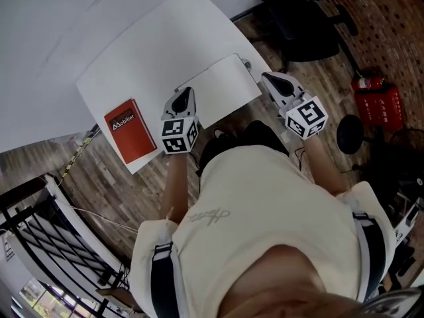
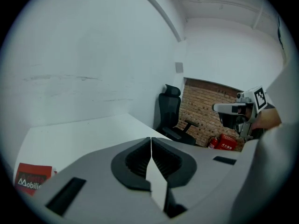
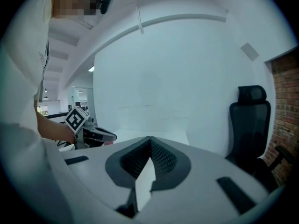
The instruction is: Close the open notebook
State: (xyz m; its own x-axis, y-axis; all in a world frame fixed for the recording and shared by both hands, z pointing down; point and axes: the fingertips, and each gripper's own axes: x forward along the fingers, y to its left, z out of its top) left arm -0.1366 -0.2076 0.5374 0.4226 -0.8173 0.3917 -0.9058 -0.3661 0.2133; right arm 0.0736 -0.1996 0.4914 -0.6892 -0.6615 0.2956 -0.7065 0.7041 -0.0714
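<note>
You face a white table point(image 1: 132, 58) on a wood floor point(image 1: 93, 184). A brick wall point(image 1: 391, 18), a black office chair point(image 1: 301, 18) and red fire extinguishers point(image 1: 376, 101) fill the upper right of the head view. A red Mobilier booklet point(image 1: 129, 130) lies at the table's lower-left corner.

Your left gripper point(image 1: 184, 93) is clenched, its ribbed pads meeting with nothing between them. Your right gripper point(image 1: 268, 78) is likewise clenched and empty.

The white notebook point(image 1: 222, 88) lies flat at the table's near edge, between the two grippers. The left gripper's tip overlaps its lower-left corner, and the right gripper's tip is just beside its right edge. I cannot tell whether either one touches it.
</note>
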